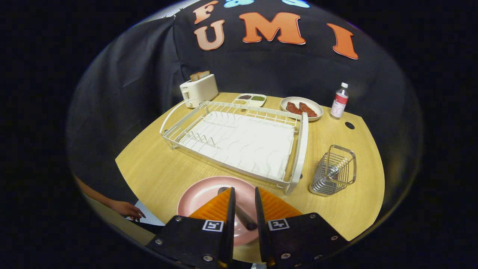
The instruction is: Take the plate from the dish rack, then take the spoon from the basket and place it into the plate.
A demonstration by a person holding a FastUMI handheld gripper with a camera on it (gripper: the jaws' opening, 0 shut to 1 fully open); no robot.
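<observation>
A pink plate (201, 198) lies flat on the wooden table, just in front of the white dish rack (239, 140), whose slots hold nothing. A dark spoon (239, 213) lies slanted in the plate, one end poking out past my left finger and the other end down between the two fingers. My gripper (244, 188) hovers over the plate's right half, fingers a narrow gap apart, and I see neither finger pressing on the spoon. The wire basket (333, 171) stands to the right of the rack.
Beyond the rack stand a toaster (199, 89) with bread in it, a divided dish of seeds (249, 99), a plate with meat (301, 108) and a small bottle (339, 101). A person's hand (129, 210) rests at the table's near left edge.
</observation>
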